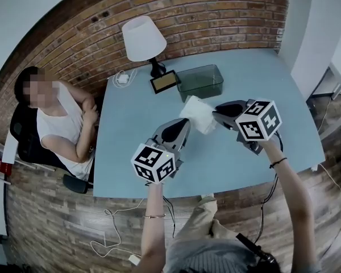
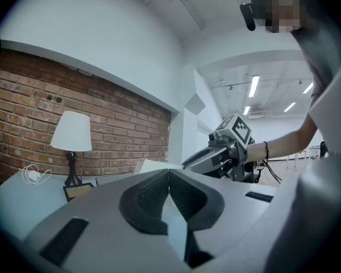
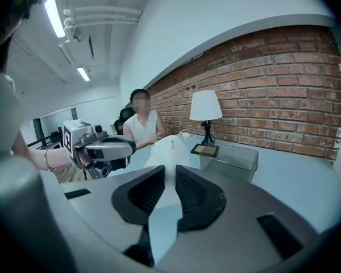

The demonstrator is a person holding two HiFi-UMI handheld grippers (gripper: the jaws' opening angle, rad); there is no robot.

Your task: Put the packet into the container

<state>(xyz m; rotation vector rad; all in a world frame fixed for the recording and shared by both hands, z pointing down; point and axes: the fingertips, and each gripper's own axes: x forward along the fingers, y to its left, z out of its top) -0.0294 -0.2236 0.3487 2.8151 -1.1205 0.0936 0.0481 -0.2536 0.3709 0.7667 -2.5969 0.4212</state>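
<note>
Red brick wall [image 1: 216, 10] behind a pale blue bench [image 1: 125, 144], white lamp [image 1: 142, 38] on it, wood-plank floor [image 1: 45, 226], strip lights [image 2: 253, 86] overhead.

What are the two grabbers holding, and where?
The white packet: the right gripper clamps one edge, and the left gripper seems to pinch the opposite edge.

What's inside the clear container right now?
Nothing visible: the container looks empty, with the blue table showing through its clear walls. Nothing hides its floor in the head view. The packet is outside it, pinched in the right gripper.
</note>
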